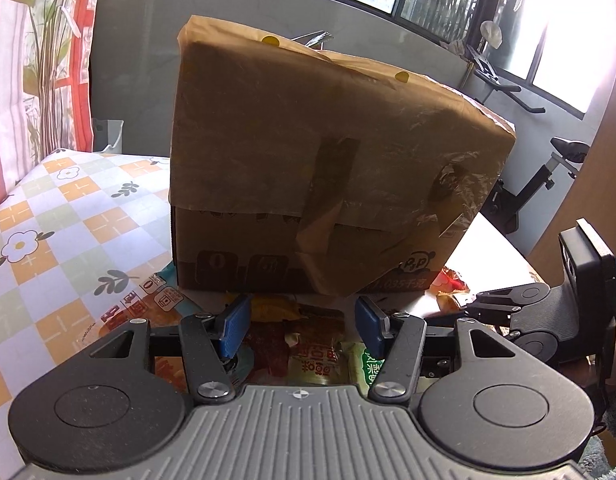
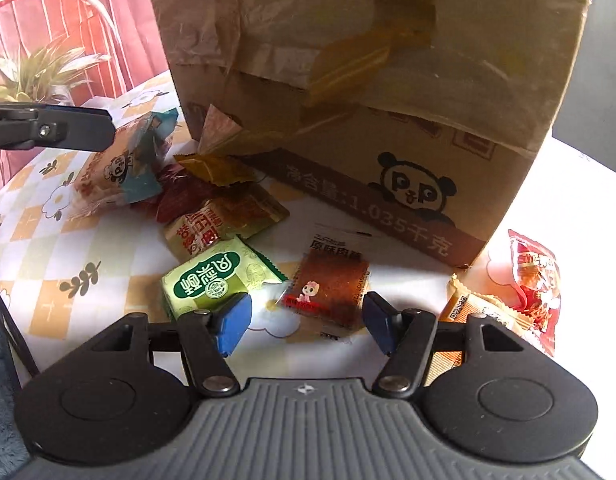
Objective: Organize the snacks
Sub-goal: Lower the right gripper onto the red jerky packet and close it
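Observation:
A tall cardboard box (image 1: 328,160) wrapped in tape stands on the flowered tablecloth, with a panda print on its side (image 2: 418,192). Loose snack packets lie in front of it. My left gripper (image 1: 303,322) hovers open over a red-and-yellow packet (image 1: 316,356), with nothing between its blue pads. My right gripper (image 2: 306,320) is open just above a brown jerky packet (image 2: 328,288), which lies flat ahead of the fingertips without touching the pads. A green packet (image 2: 215,280) sits by its left finger. An orange packet (image 2: 468,312) and a red one (image 2: 536,276) lie to the right.
More packets, teal-orange (image 2: 119,176) and yellow-red (image 2: 223,224), are piled at the box's left corner. The left gripper's finger (image 2: 59,132) shows at the far left of the right wrist view. Exercise equipment (image 1: 548,176) stands beyond the table, and a chair (image 2: 47,12) behind it.

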{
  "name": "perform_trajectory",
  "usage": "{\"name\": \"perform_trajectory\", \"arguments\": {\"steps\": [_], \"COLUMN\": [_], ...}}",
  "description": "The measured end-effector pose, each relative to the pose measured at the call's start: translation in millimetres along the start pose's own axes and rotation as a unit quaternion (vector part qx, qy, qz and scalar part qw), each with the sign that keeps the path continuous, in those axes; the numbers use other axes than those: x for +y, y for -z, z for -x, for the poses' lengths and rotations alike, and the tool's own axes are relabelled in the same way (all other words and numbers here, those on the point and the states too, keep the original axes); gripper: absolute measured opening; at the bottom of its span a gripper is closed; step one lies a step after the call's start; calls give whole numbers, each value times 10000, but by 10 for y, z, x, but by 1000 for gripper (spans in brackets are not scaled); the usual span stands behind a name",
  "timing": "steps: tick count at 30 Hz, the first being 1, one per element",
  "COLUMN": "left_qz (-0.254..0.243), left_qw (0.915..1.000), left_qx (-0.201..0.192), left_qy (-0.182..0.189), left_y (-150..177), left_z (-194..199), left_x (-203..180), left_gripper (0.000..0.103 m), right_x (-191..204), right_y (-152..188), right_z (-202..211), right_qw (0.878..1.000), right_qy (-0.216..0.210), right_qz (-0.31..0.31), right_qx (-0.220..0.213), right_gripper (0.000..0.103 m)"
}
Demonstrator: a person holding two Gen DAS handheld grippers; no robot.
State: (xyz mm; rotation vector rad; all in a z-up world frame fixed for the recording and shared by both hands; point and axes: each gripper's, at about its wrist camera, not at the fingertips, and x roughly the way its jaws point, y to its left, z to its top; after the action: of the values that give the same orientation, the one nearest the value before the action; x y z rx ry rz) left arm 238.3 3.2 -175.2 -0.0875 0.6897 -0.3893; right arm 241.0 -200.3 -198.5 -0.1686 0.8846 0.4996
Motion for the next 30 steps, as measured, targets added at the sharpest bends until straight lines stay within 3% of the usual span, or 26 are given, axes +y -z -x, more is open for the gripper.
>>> {"name": "perform_trajectory", "arguments": {"steps": [8, 16, 22, 30], "left_qz": [68, 151, 118, 83], "left_qw": [10000, 9998, 9998, 9995], "left_qx": [68, 101, 156, 297], "left_qy": [-9, -90, -92, -109], "left_y": [29, 47, 72, 125], "left_z": [-44, -49, -71, -148], "left_x": [15, 55, 55, 51], "left_gripper": [60, 60, 60, 60], "right_x": [-61, 76, 167, 103], "right_y": [-64, -79, 117, 301], "right_z": [-70, -286, -278, -155], "right_qw": [9959, 9937, 9871, 9817], "right_qy": [632, 931, 1174, 1121], "right_qz": [-608, -563, -797, -1027], "right_qx": [-200, -273, -746, -1149], "right_gripper": [63, 60, 58, 41]}}
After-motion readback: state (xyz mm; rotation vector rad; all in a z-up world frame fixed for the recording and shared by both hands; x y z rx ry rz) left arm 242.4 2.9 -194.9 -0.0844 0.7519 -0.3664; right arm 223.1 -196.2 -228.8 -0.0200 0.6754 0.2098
